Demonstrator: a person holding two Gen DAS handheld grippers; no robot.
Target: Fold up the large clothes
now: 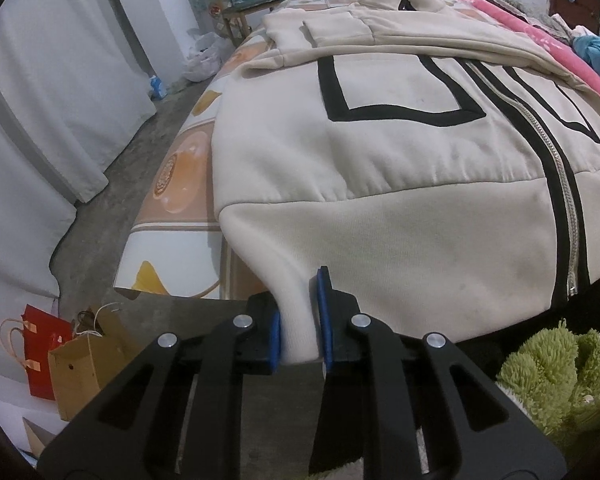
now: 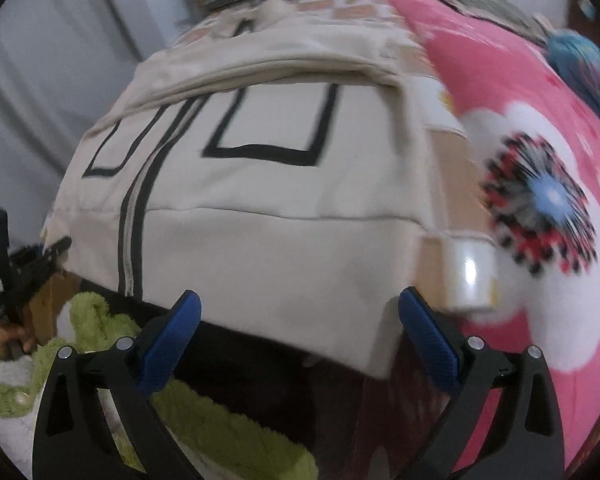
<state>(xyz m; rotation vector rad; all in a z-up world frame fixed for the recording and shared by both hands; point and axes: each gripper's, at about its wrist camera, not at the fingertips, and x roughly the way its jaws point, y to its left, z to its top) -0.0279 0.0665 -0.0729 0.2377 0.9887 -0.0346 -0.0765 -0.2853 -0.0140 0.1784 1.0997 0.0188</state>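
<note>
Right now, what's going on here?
A person with a handheld gripper in each hand is folding a cream zip-up jacket laid out on a bed. The left gripper is clamped on the jacket's lower hem corner, which hangs over the bed's near edge. The right gripper is open at the other hem corner with fabric between its fingers, not gripped yet. The sleeves are already folded across the chest.

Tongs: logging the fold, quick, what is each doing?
Left tongs: shut on the jacket hem.
Right tongs: open, holding nothing.
</note>
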